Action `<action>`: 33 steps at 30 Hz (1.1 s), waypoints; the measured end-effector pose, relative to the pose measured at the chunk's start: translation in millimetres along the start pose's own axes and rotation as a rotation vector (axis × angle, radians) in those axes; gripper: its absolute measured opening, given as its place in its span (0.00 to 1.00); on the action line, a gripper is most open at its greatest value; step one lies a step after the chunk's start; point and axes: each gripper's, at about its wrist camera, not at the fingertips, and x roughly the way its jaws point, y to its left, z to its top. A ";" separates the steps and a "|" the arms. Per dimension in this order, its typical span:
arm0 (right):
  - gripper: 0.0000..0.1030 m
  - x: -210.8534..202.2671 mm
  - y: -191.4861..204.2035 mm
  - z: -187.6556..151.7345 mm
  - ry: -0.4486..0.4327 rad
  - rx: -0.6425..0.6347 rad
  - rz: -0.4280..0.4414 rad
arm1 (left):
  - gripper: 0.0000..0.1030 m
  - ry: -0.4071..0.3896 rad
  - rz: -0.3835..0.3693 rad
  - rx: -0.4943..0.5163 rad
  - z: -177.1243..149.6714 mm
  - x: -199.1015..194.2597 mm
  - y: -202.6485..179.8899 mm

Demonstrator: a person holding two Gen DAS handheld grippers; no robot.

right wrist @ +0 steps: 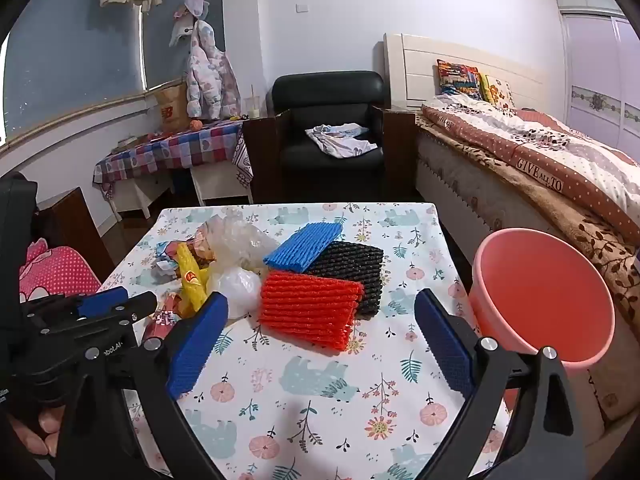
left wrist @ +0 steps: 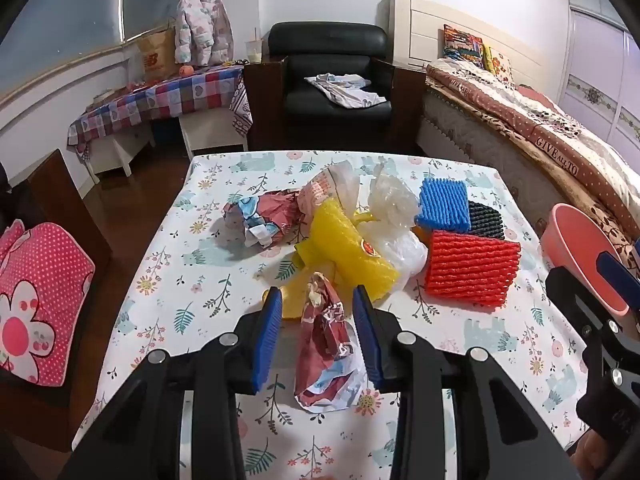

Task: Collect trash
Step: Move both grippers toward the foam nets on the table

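White walls, dark wood floor [left wrist: 160,168], black leather armchair [left wrist: 328,92] against the far wall, bed [right wrist: 540,152] with cream headboard at right, checked-cloth side table [left wrist: 160,100] left, blue-grey window [right wrist: 68,60], padded jacket [right wrist: 208,76] hanging beside it.

We count four foam nets: red [left wrist: 471,267], blue [left wrist: 443,205], black [left wrist: 485,221], yellow [left wrist: 349,256]. Two crumpled paper wrappers [left wrist: 262,218] [left wrist: 326,344] sit toward nine and six o'clock, two clear plastic bags [left wrist: 394,204] [left wrist: 406,254] centrally, and one pink basin [right wrist: 546,294] at three.
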 end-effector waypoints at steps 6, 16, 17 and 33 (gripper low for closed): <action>0.92 0.8 -0.6 -1.5 0.001 0.001 -0.003 | 0.35 0.001 -0.002 0.001 -0.1 -0.5 0.7; 0.92 1.5 -5.1 -3.3 -0.001 0.011 -0.015 | 0.35 0.003 0.000 0.002 0.0 0.2 0.1; 0.92 -0.2 -5.1 -3.3 -0.003 0.013 -0.016 | 0.35 0.003 0.001 0.002 0.0 0.2 0.1; 0.92 -6.2 -11.3 -6.4 -0.001 0.036 -0.031 | 0.35 -0.002 -0.005 -0.013 -3.2 -7.4 0.9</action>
